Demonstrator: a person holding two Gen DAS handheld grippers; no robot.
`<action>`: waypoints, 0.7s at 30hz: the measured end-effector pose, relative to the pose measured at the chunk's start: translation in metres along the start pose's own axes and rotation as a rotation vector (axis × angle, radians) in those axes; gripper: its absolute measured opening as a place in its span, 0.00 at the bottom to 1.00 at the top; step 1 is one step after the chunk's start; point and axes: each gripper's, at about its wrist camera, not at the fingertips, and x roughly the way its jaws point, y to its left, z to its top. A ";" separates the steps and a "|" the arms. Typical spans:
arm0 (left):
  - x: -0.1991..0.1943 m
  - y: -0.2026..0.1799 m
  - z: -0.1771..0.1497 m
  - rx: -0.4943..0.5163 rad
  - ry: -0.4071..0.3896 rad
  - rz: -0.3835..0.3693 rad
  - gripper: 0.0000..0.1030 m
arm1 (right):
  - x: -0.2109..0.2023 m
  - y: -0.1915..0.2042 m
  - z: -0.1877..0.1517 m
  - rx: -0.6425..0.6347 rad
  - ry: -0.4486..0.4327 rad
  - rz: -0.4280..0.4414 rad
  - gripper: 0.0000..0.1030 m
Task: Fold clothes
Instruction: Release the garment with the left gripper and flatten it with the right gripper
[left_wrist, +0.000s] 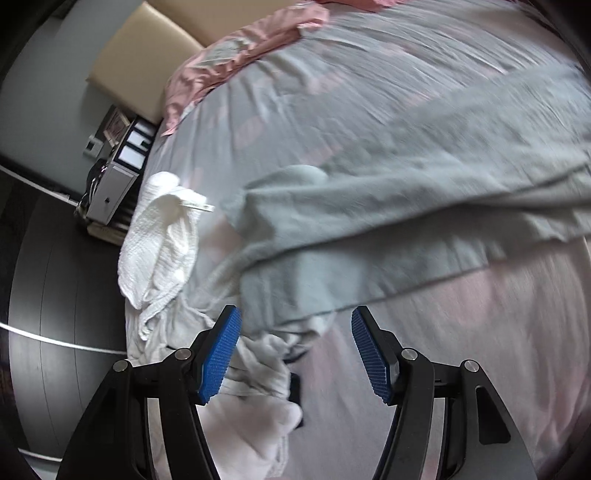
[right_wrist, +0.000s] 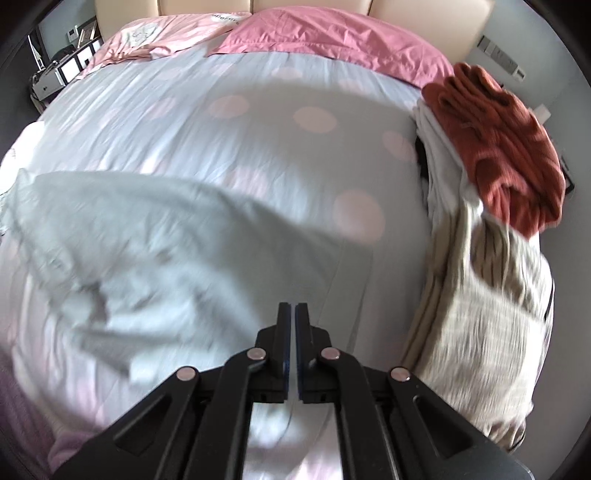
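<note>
Cloth is what matters: the pale grey-green knit garment (left_wrist: 388, 206) lies spread across my dotted grey duvet (right_wrist: 258, 122), long axis running left to right. My left gripper (left_wrist: 295, 350) hangs wide open, empty, just short of its near hem. My right gripper (right_wrist: 294, 350) is closed; whether it pinches fabric I cannot tell.
</note>
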 end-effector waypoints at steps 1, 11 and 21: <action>0.003 -0.007 -0.001 0.020 0.000 -0.001 0.62 | -0.006 0.000 -0.009 0.002 0.006 -0.001 0.03; 0.033 -0.053 0.009 0.182 -0.027 -0.043 0.50 | -0.041 0.002 -0.090 -0.007 0.062 0.019 0.03; 0.029 -0.066 0.012 0.177 -0.047 -0.051 0.02 | -0.001 0.049 -0.129 -0.284 0.257 0.056 0.14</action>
